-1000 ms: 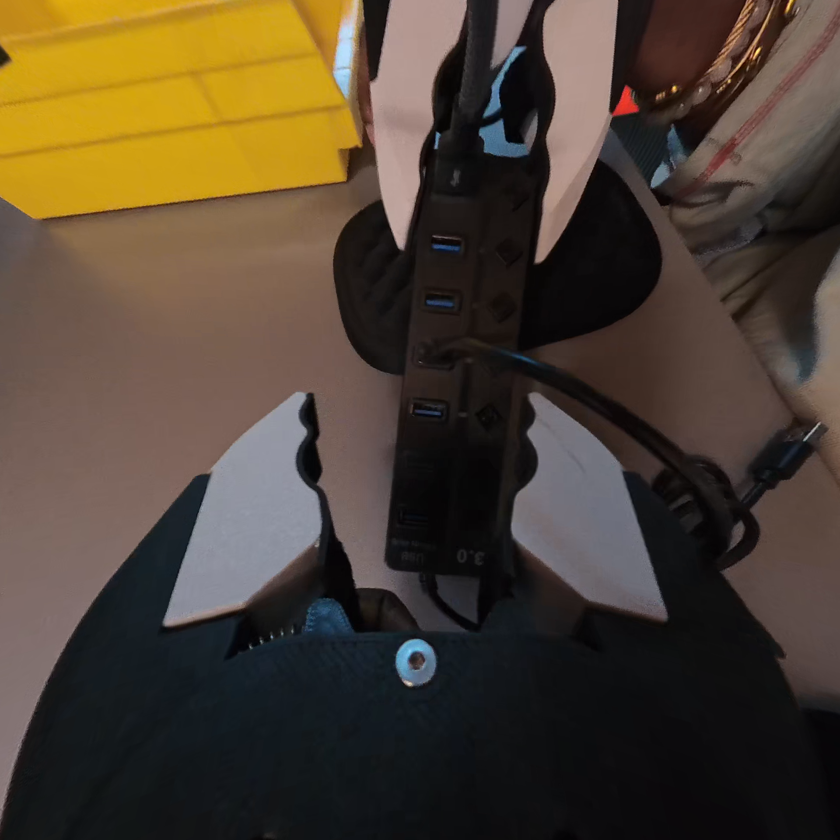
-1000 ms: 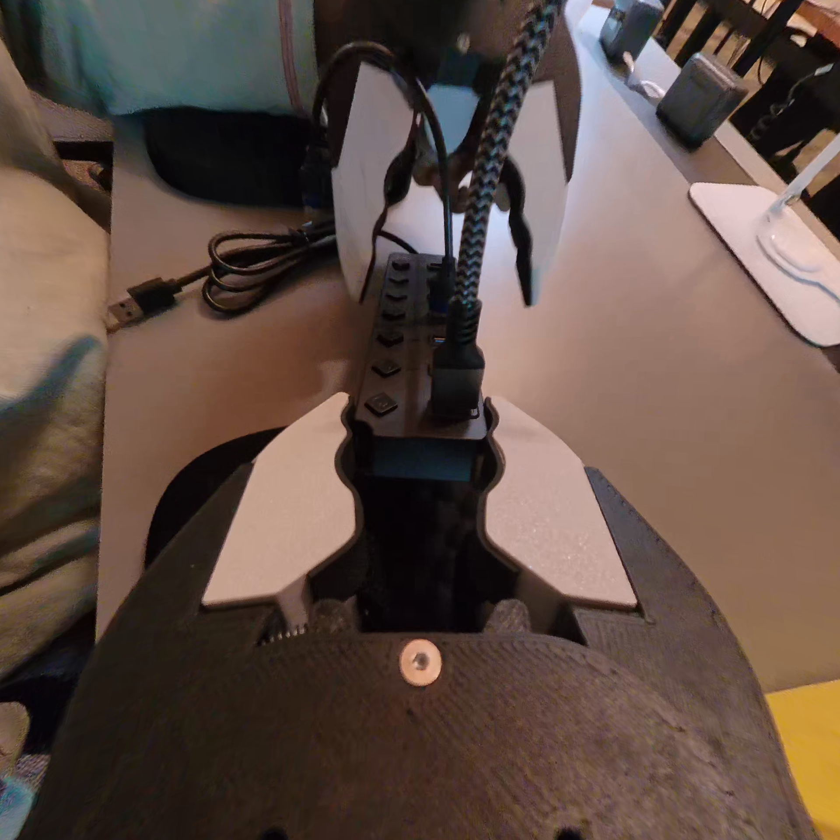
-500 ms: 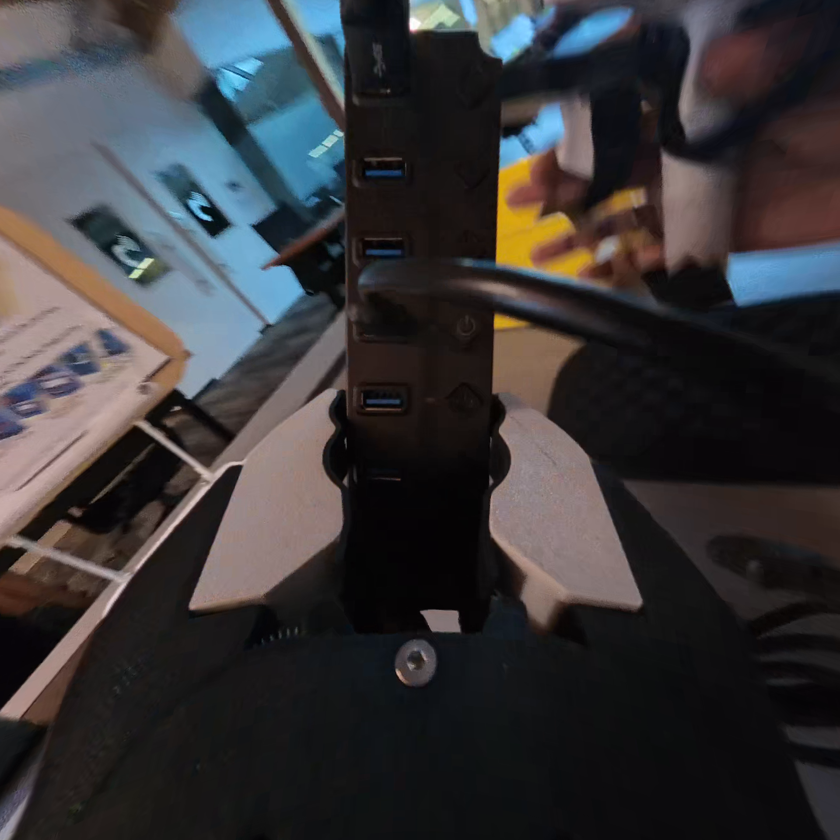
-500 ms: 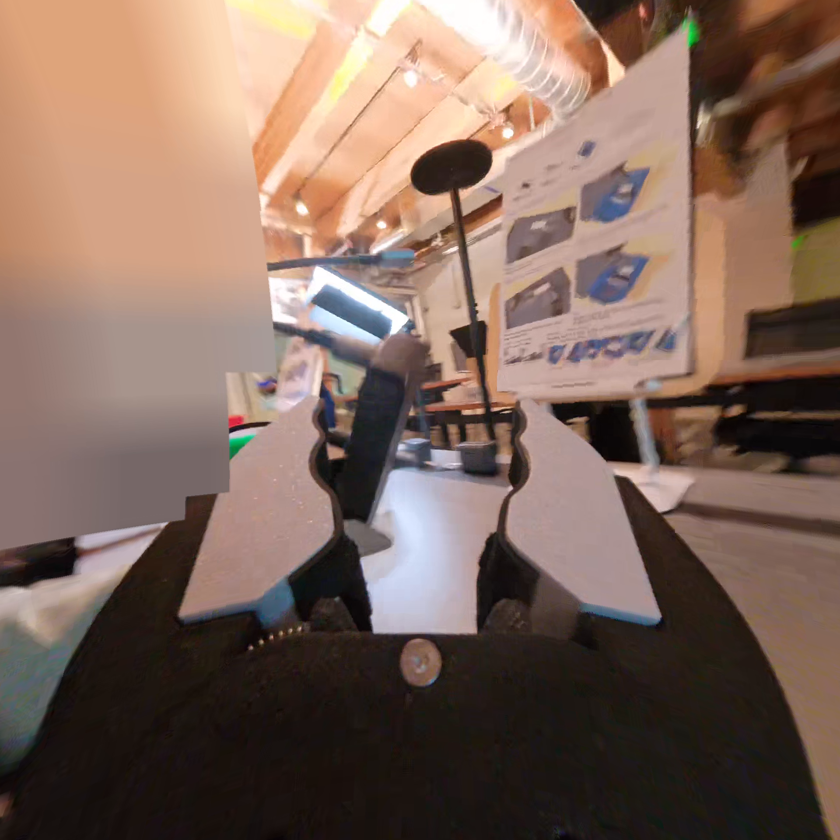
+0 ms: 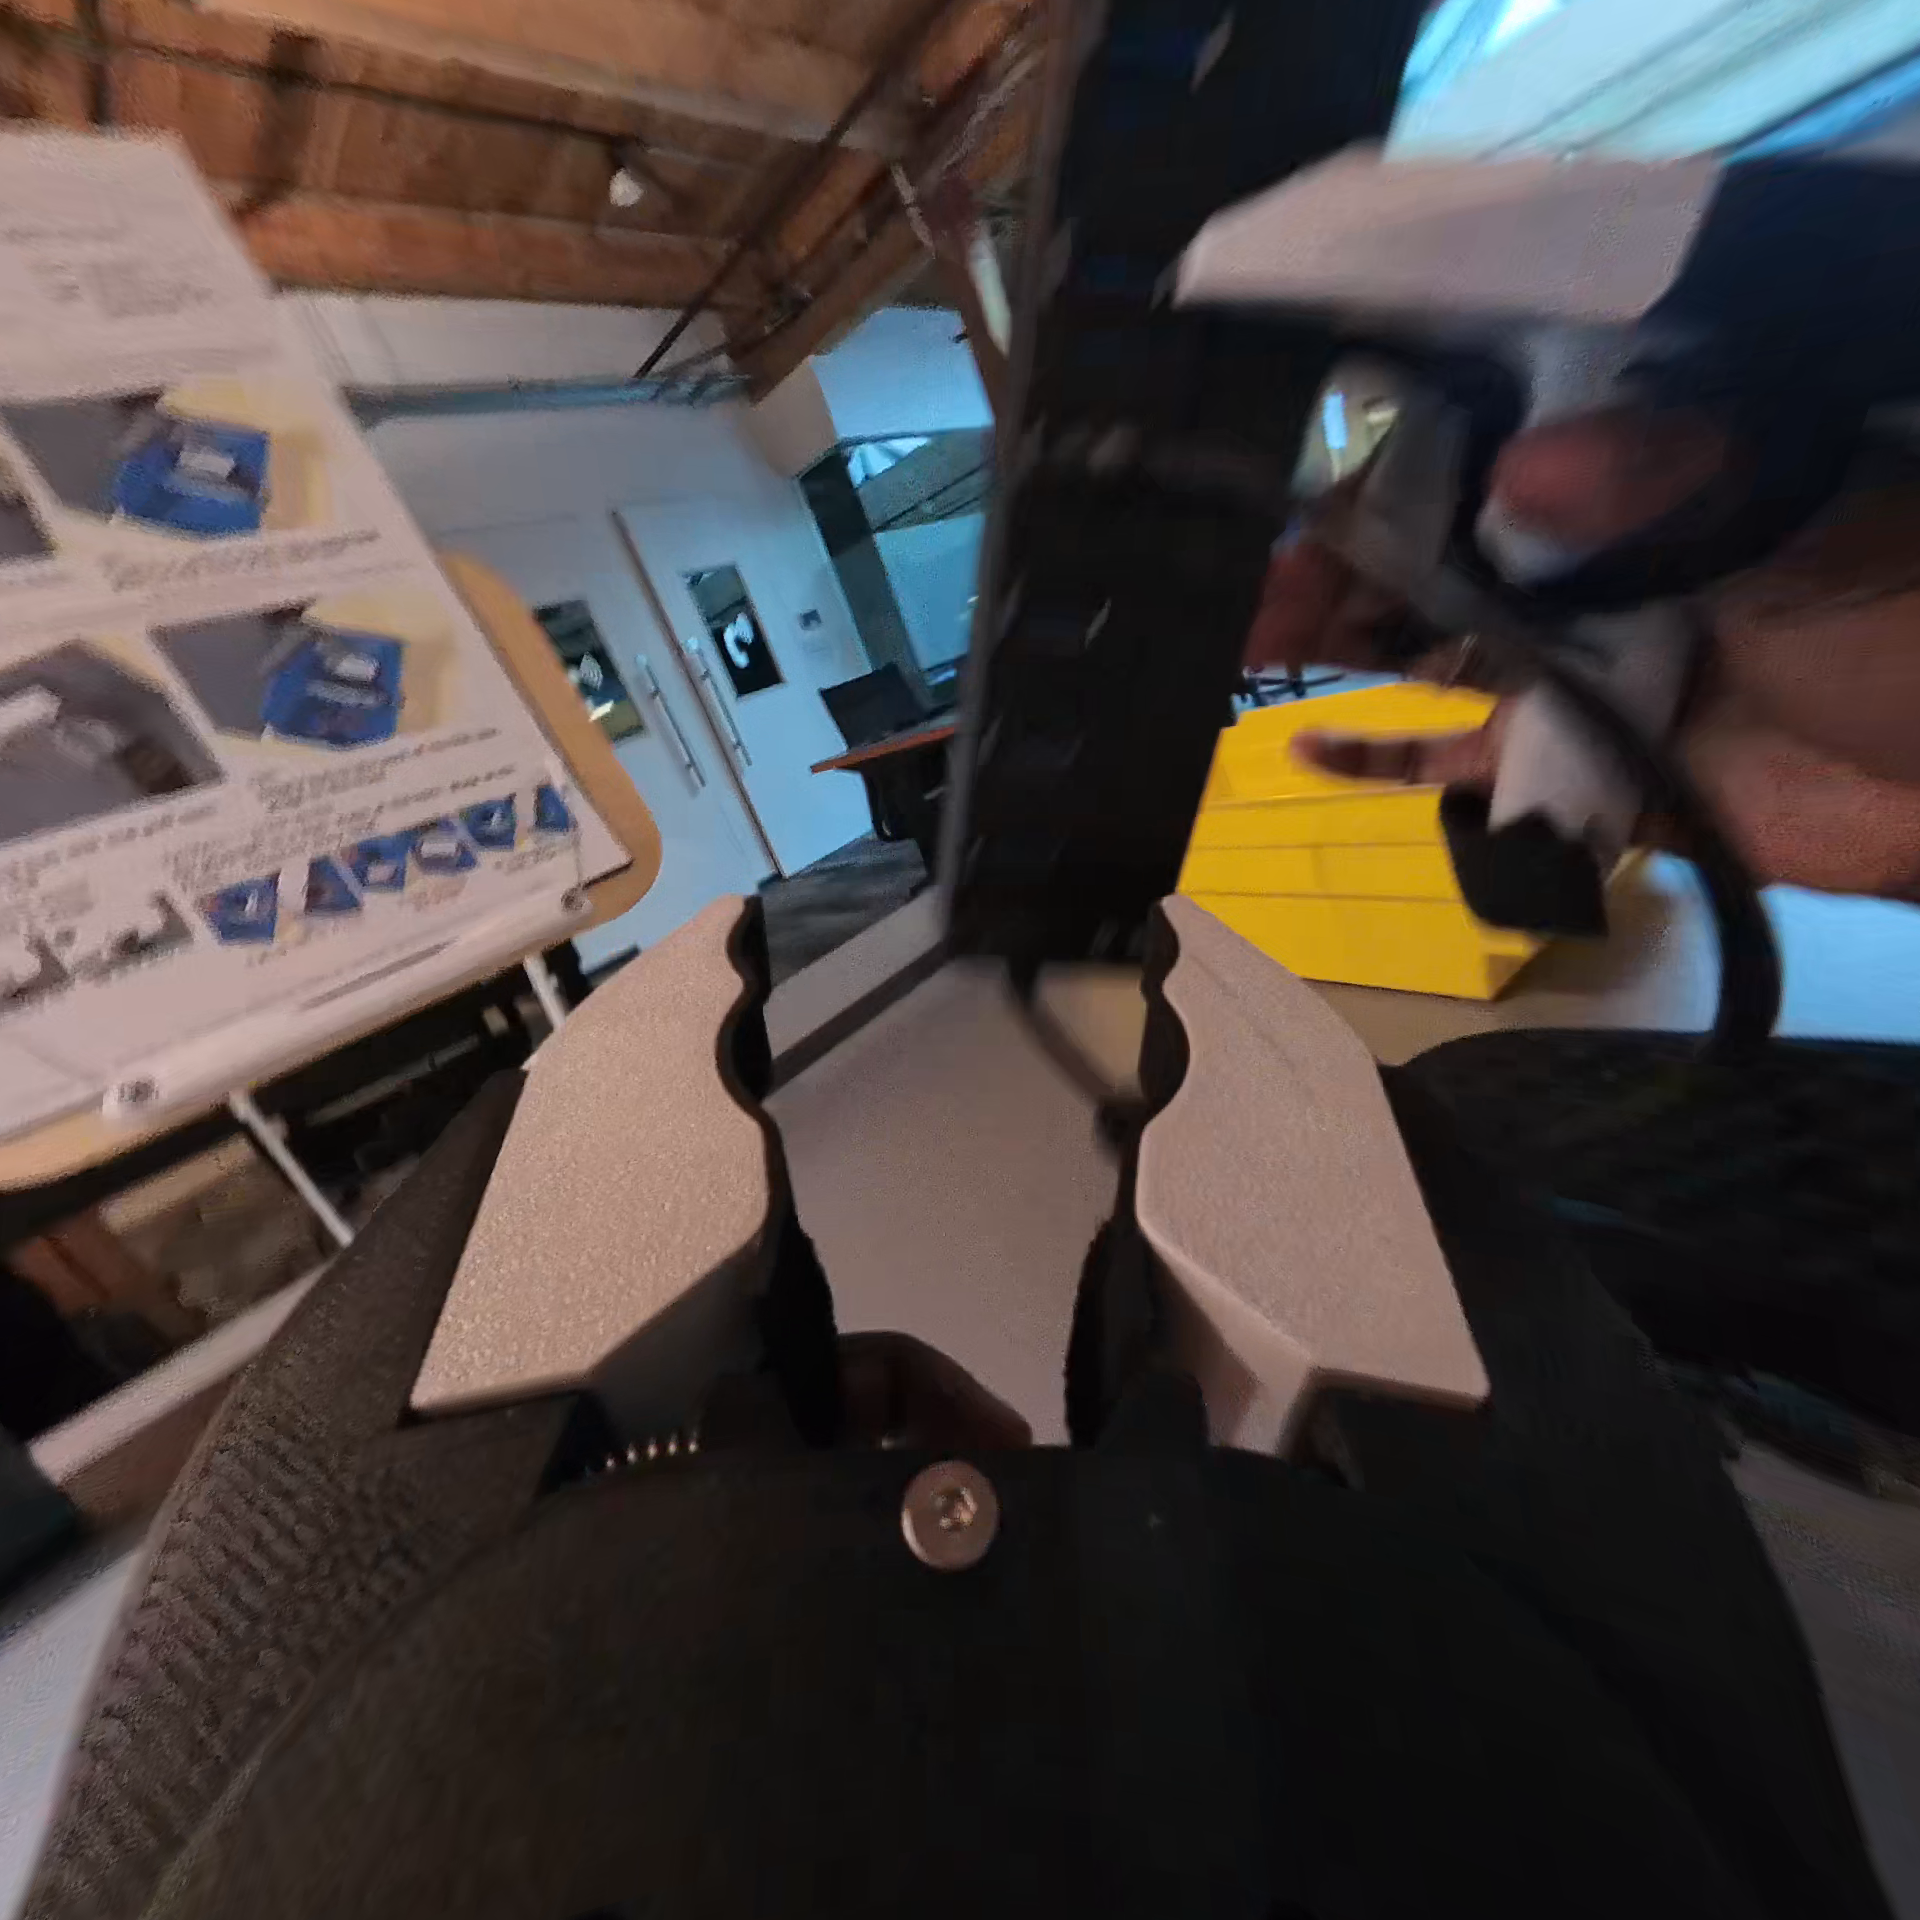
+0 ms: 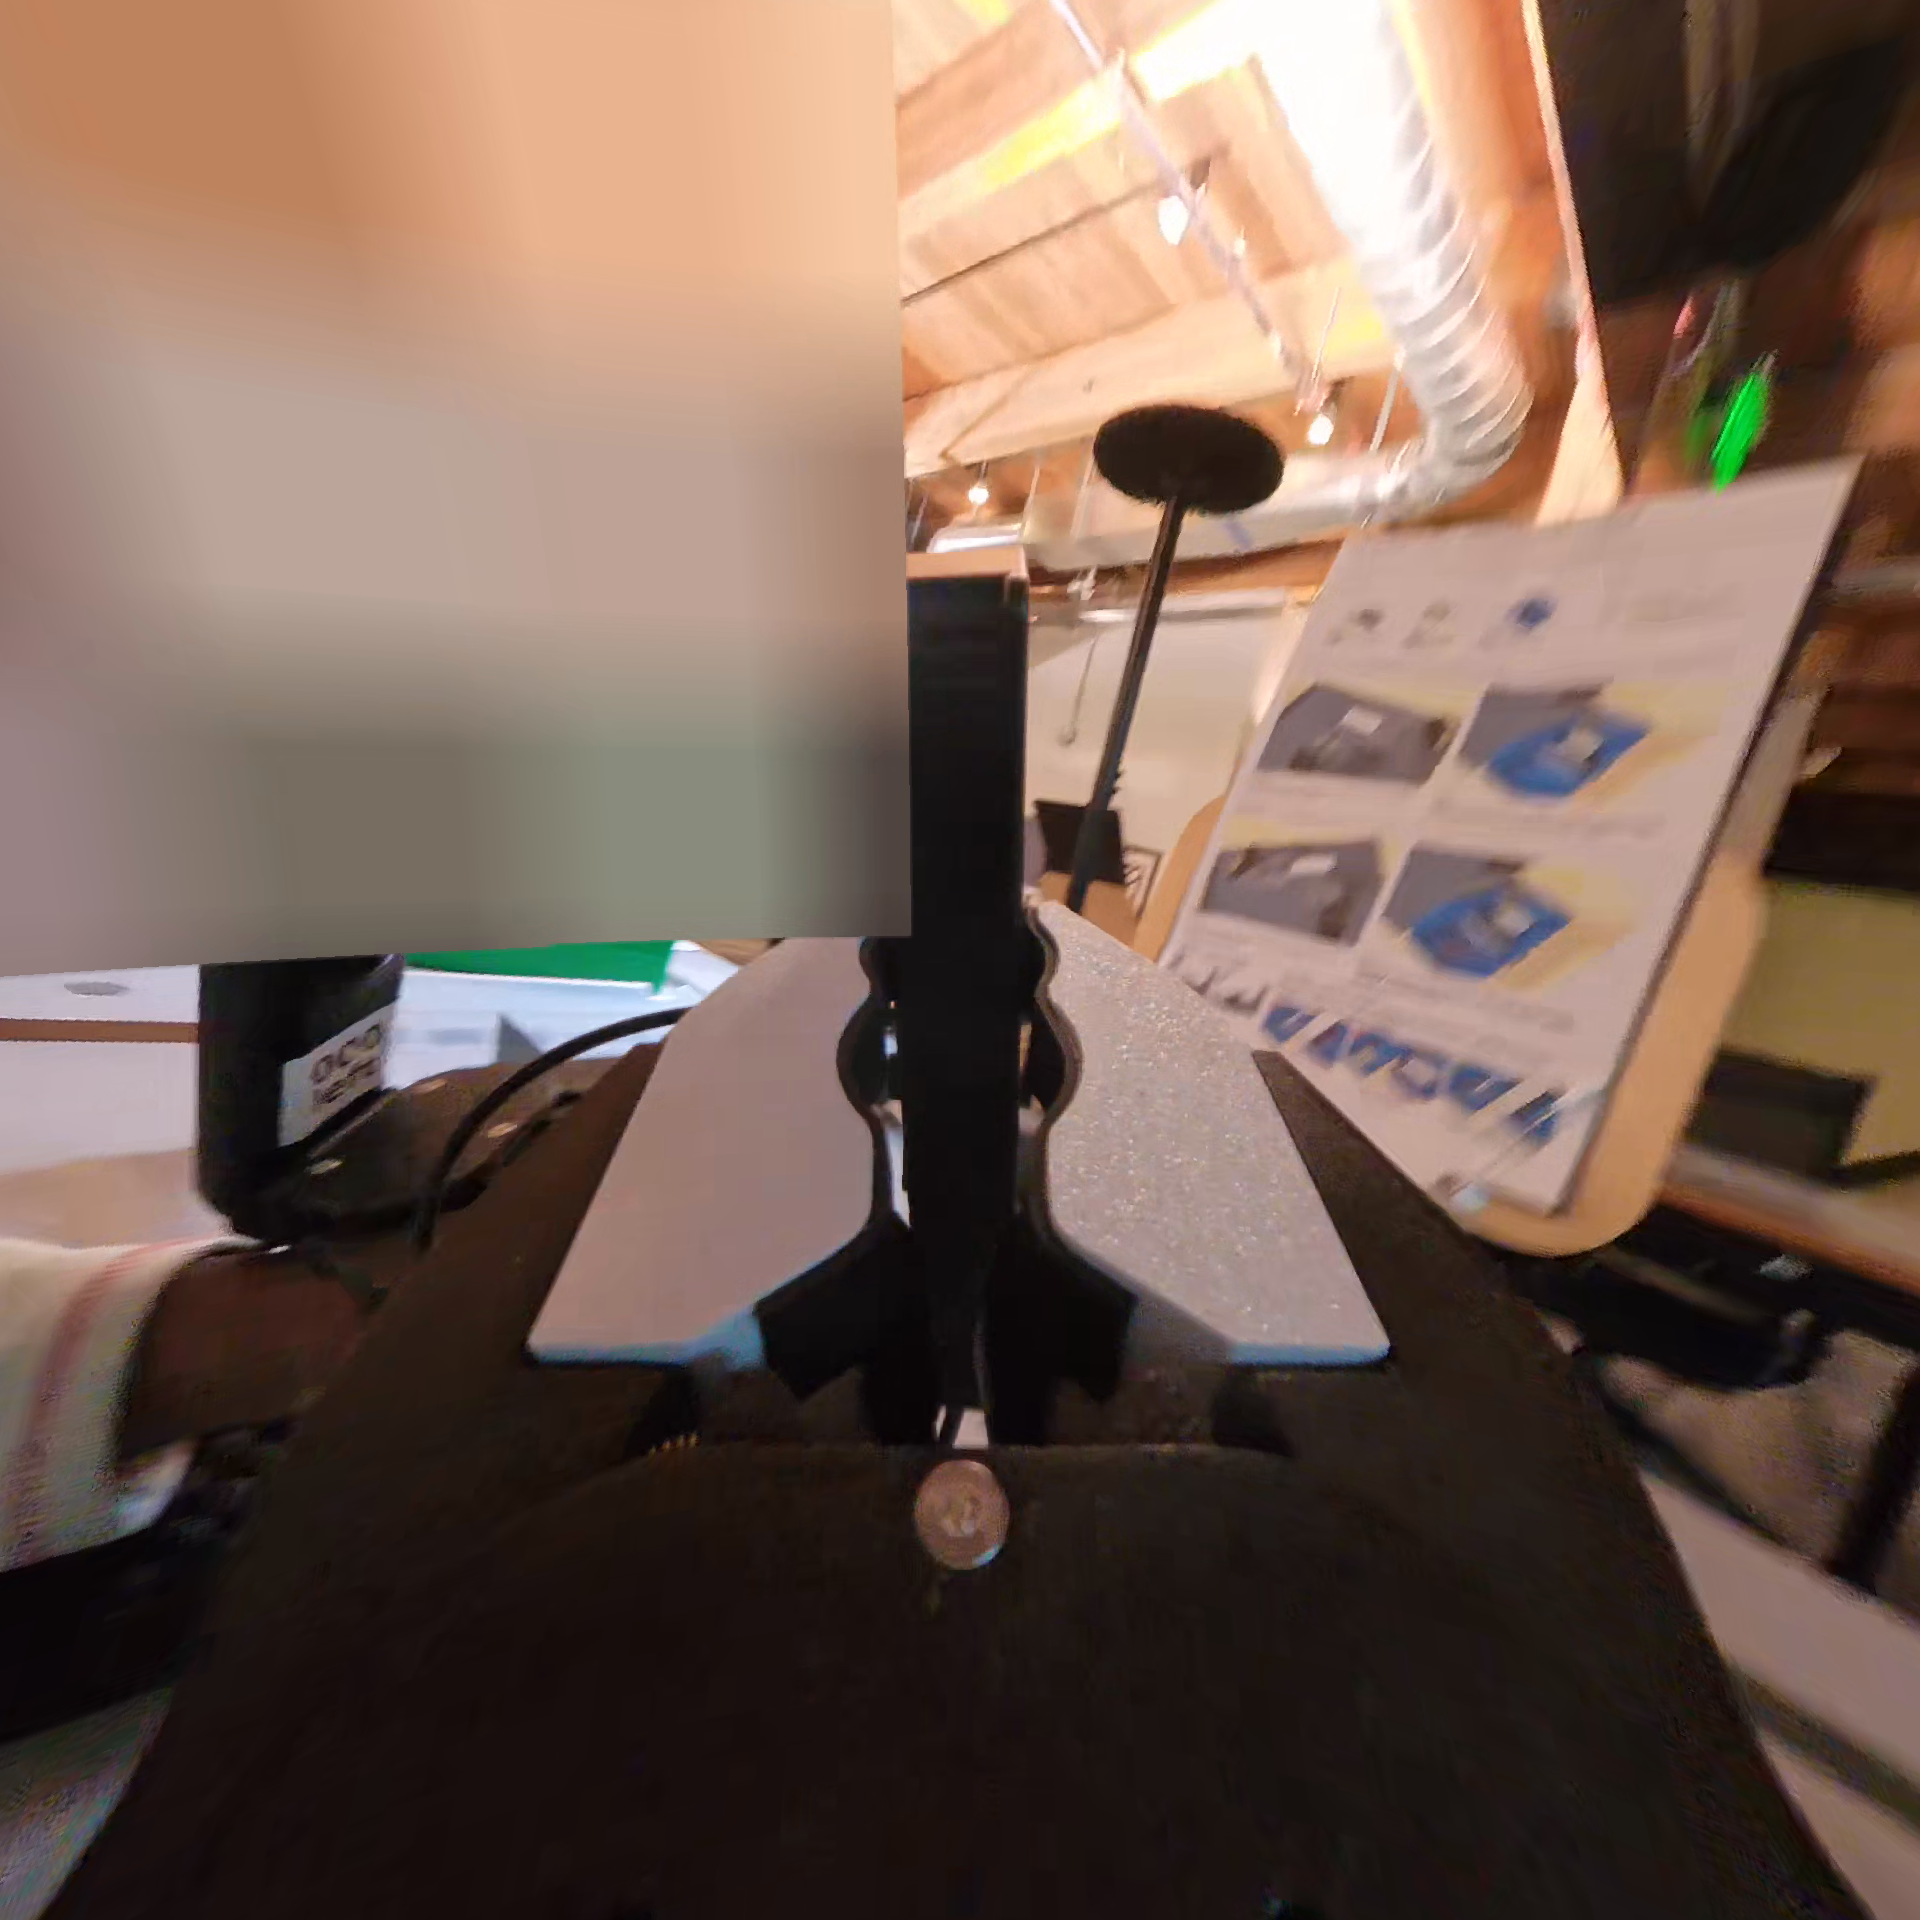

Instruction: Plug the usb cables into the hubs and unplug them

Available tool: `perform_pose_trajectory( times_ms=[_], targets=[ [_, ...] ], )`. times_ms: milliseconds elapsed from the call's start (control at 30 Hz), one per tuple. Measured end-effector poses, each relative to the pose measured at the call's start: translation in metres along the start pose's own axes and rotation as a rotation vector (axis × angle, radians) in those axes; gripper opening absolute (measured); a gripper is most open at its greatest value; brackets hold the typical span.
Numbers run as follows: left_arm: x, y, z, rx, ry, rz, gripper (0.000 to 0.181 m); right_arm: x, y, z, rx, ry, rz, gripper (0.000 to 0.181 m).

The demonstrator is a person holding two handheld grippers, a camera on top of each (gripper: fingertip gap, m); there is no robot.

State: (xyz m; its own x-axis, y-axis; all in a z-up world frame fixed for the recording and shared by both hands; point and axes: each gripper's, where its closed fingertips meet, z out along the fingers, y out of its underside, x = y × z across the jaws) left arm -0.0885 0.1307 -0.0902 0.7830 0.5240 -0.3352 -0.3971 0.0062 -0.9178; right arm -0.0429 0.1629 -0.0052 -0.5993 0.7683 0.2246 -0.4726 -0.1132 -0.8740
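Observation:
The black USB hub (image 5: 1101, 623) is held upright in the air and looks blurred. Its lower end hangs just above and beyond my left gripper (image 5: 951, 935), whose jaws stand apart and hold nothing. A thin black cable (image 5: 1060, 1039) dangles from the hub's lower end beside the left gripper's right finger. My right gripper (image 6: 956, 935) is shut on the hub (image 6: 966, 831), which shows edge-on between its fingers. In the left wrist view the right gripper's white fingers (image 5: 1434, 239) clamp the hub near its top, with a person's hand (image 5: 1818, 727) behind them.
A yellow bin (image 5: 1351, 831) stands on the table (image 5: 935, 1143) behind the hub. A black pad (image 5: 1662, 1195) lies to the right. A poster board (image 5: 260, 623) stands left of the table and shows in the right wrist view (image 6: 1507, 831). A black cylinder with a white label (image 6: 291, 1081) is at the left. One gripper's finger ends stand about 11 cm off the other's.
My left gripper has opened and let go of the hub. My right gripper, open beside the hub half a second ago, has shut on it and now holds it up.

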Motion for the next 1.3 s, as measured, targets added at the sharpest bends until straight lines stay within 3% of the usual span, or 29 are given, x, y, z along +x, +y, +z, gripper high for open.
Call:
perform_pose_trajectory(
  times_ms=[200, 300, 400, 600, 733, 1100, 1200, 1300],
  targets=[
    [-0.06, 0.024, -0.014, -0.053, -0.205, -0.303, 0.076, 0.079, -0.092, -0.003, 0.116, 0.13, -0.235, 0.022],
    [-0.071, 0.021, -0.018, -0.001, -0.264, -0.285, 0.078, 0.132, -0.127, -0.013, 0.132, 0.275, -0.359, 0.022],
    [-0.069, 0.02, -0.018, -0.005, -0.259, -0.218, 0.078, 0.188, -0.144, -0.027, 0.116, 0.411, -0.413, 0.022],
    [-0.067, 0.022, -0.016, -0.003, -0.249, -0.218, 0.08, 0.288, -0.116, -0.047, -0.018, 0.55, -0.314, 0.022],
    [-0.068, 0.023, -0.016, -0.011, -0.251, -0.198, 0.08, 0.323, -0.09, -0.047, -0.124, 0.557, -0.357, 0.022],
    [-0.066, 0.029, -0.015, -0.04, -0.243, -0.181, 0.08, 0.357, -0.088, -0.076, 0.168, 0.42, -0.414, 0.022],
    [-0.068, 0.027, -0.016, -0.037, -0.253, -0.163, 0.079, 0.355, -0.075, -0.086, 0.213, 0.38, -0.373, 0.022],
    [-0.067, 0.028, -0.016, -0.035, -0.249, -0.177, 0.078, 0.354, -0.049, -0.104, 0.161, 0.425, -0.351, 0.023]
  ],
)
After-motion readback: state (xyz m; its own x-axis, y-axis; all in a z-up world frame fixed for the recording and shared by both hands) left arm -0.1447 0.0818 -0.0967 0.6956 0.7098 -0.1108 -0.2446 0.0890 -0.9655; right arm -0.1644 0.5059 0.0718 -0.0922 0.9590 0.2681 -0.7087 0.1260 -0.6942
